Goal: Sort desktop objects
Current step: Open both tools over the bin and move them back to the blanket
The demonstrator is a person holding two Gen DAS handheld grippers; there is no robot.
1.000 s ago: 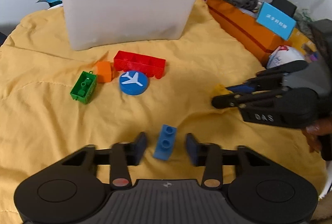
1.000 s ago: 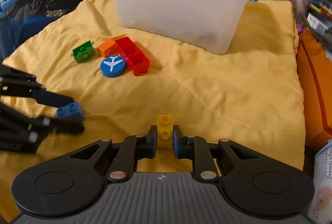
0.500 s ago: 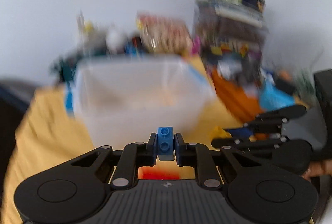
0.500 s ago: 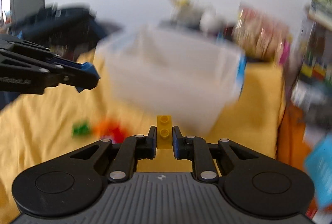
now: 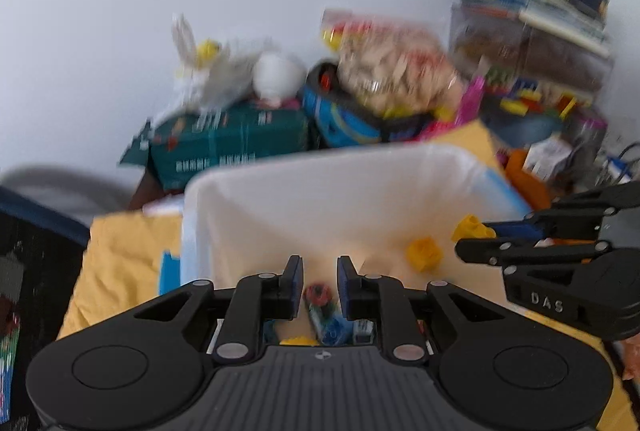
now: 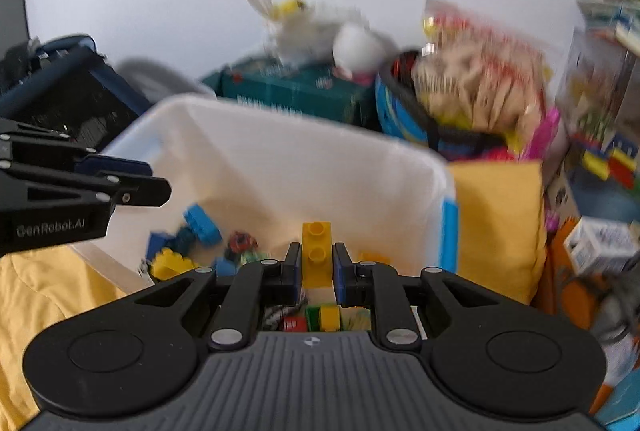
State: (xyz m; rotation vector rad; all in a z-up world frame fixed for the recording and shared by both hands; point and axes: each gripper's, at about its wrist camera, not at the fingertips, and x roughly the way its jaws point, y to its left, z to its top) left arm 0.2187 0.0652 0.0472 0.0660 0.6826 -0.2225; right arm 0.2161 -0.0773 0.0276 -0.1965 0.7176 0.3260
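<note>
Right gripper (image 6: 317,271) pinches an upright yellow brick (image 6: 317,254) over the white bin (image 6: 304,167), above the loose bricks at its bottom. Left gripper (image 5: 318,285) hangs over the same bin with jaws parted and nothing between them. Risk — the two grippers are close together, and a tilted release could bounce the brick onto the yellow cloth (image 6: 496,223).

Bin (image 6: 288,159) translucent white, blue patch on right rim. Brick (image 6: 317,251) in right gripper (image 6: 317,273) yellow. Both grippers black with blue pads; left gripper (image 5: 318,281) same. Cloth (image 6: 496,215) under bin yellow. Bricks (image 6: 202,223) inside bin blue, yellow, red, green.
</note>
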